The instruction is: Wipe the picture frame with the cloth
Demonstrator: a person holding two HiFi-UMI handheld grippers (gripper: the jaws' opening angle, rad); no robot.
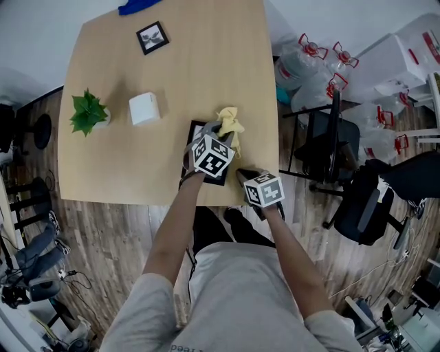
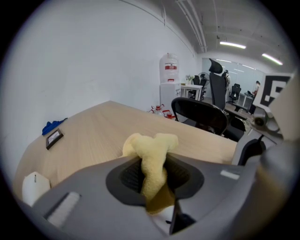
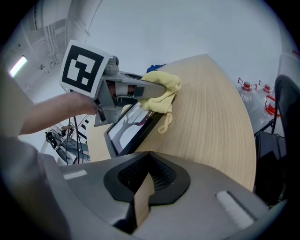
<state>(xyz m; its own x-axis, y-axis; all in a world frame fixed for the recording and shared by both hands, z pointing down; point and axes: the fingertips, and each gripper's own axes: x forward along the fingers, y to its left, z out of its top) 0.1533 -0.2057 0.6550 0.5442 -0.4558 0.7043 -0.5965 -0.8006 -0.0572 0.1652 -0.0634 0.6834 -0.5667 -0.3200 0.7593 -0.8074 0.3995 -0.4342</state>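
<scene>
A black picture frame (image 1: pixel 195 130) (image 3: pixel 124 129) lies near the front edge of the wooden table (image 1: pixel 206 62), mostly hidden under my left gripper in the head view. That left gripper (image 1: pixel 222 130) (image 2: pixel 152 180) (image 3: pixel 143 90) is shut on a yellow cloth (image 1: pixel 231 122) (image 2: pixel 150 159) (image 3: pixel 161 91), which bunches over the frame's far edge. At the frame's near right corner, my right gripper (image 1: pixel 243 176) (image 3: pixel 145 187) is shut on a thin brown strip (image 3: pixel 142 201), seemingly the frame's back stand.
Further back on the table are a white box (image 1: pixel 145 108), a small potted plant (image 1: pixel 88 113), a small black frame (image 1: pixel 152 37) and a blue item (image 1: pixel 137 6). Office chairs (image 1: pixel 330 148) and water bottles (image 1: pixel 309 65) crowd the floor on the right.
</scene>
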